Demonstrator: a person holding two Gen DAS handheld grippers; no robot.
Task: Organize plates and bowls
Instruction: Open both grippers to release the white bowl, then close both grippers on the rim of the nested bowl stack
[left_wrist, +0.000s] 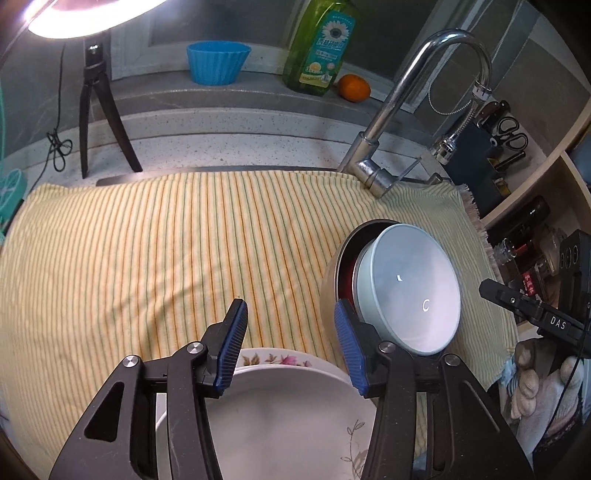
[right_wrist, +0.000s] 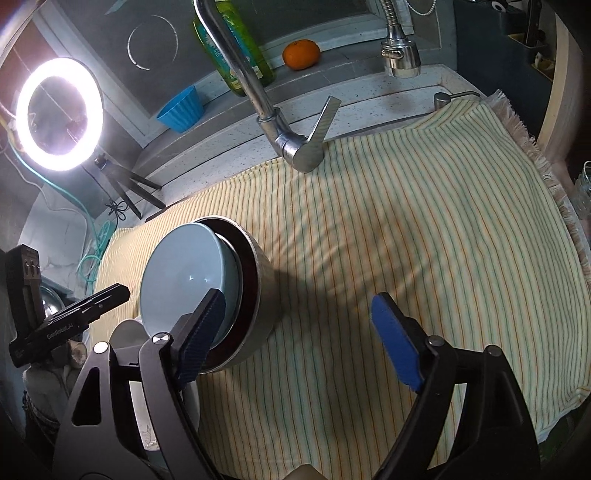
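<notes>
A pale blue bowl (left_wrist: 410, 291) sits nested inside a steel bowl (left_wrist: 328, 284) with a dark red lining, on the striped cloth (left_wrist: 147, 258). My left gripper (left_wrist: 290, 308) is open and empty. Its right finger is beside the steel bowl's rim. Under it lie stacked plates, a flowered one (left_wrist: 280, 360) beneath a white one (left_wrist: 288, 417). In the right wrist view my right gripper (right_wrist: 298, 299) is open wide over the bare cloth (right_wrist: 424, 240). Its left finger stands in front of the blue bowl (right_wrist: 184, 273) and steel bowl (right_wrist: 266, 291). The white plate (right_wrist: 125, 332) shows at lower left.
A chrome faucet (left_wrist: 388, 122) rises at the cloth's far edge. Behind it stand a green soap bottle (left_wrist: 321, 44), an orange (left_wrist: 354, 87) and a blue cup (left_wrist: 216, 61). A ring light on a tripod (right_wrist: 59, 114) stands at left, and a knife block with scissors (left_wrist: 495, 147) and shelves at right.
</notes>
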